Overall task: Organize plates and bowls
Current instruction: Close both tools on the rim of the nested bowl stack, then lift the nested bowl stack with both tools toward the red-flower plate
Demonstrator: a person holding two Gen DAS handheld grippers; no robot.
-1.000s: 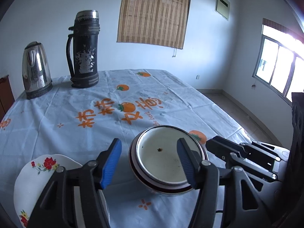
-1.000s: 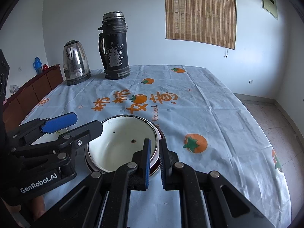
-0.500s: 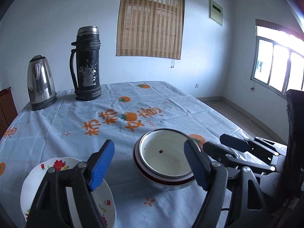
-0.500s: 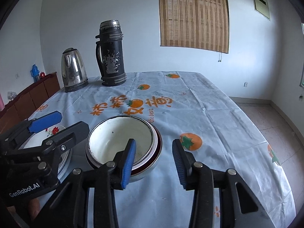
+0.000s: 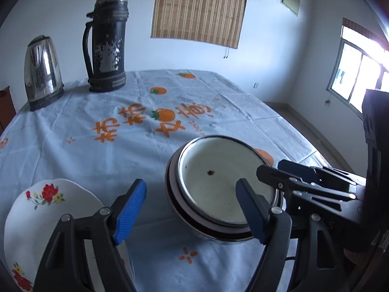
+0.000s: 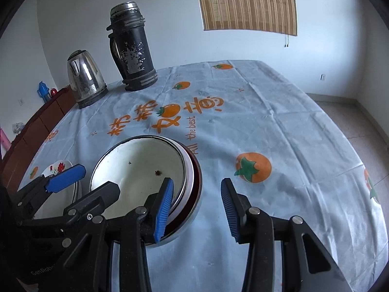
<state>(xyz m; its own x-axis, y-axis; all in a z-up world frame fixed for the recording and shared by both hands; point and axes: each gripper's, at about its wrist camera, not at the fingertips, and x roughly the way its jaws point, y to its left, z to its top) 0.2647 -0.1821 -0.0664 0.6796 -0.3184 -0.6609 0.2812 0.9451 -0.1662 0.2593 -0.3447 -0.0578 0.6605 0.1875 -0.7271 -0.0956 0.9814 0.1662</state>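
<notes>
1. Left tool [image 5: 190, 210]: blue-padded jaws stand wide apart, nothing between the pads. One pad hangs over the flowered plate's edge, the other in front of the bowl stack's near rim, not touching that I can tell.
2. Right tool [image 6: 198, 209]: jaws part-open, empty. Left pad sits right at the outer wall of the bowl stack, contact uncertain; right pad over bare cloth. Both tools tilt downward toward the tabletop, side by side, the right tool's black frame showing at the edge of the left wrist view.
3. Nested bowls [image 5: 223, 185]: a white enamel bowl with a dark rim sits inside a white bowl with a dark red band, resting on the tabletop directly ahead of both tools. A small dark speck marks the inner bowl's bottom.
4. White round plate with red flower print [image 5: 36, 216]: flat on the tabletop, just left of the bowls, apart from them.
5. Progress, my reading: bowls look stacked; the plate stands alone, so placing it remains. No other plates visible.
6. Pale blue tablecloth with orange fruit print [image 6: 279, 121] covers the tabletop.
7. Far edge: steel electric kettle [image 5: 42, 71] and worn black thermos flask [image 5: 105, 43], upright, well apart from the dishes.
</notes>
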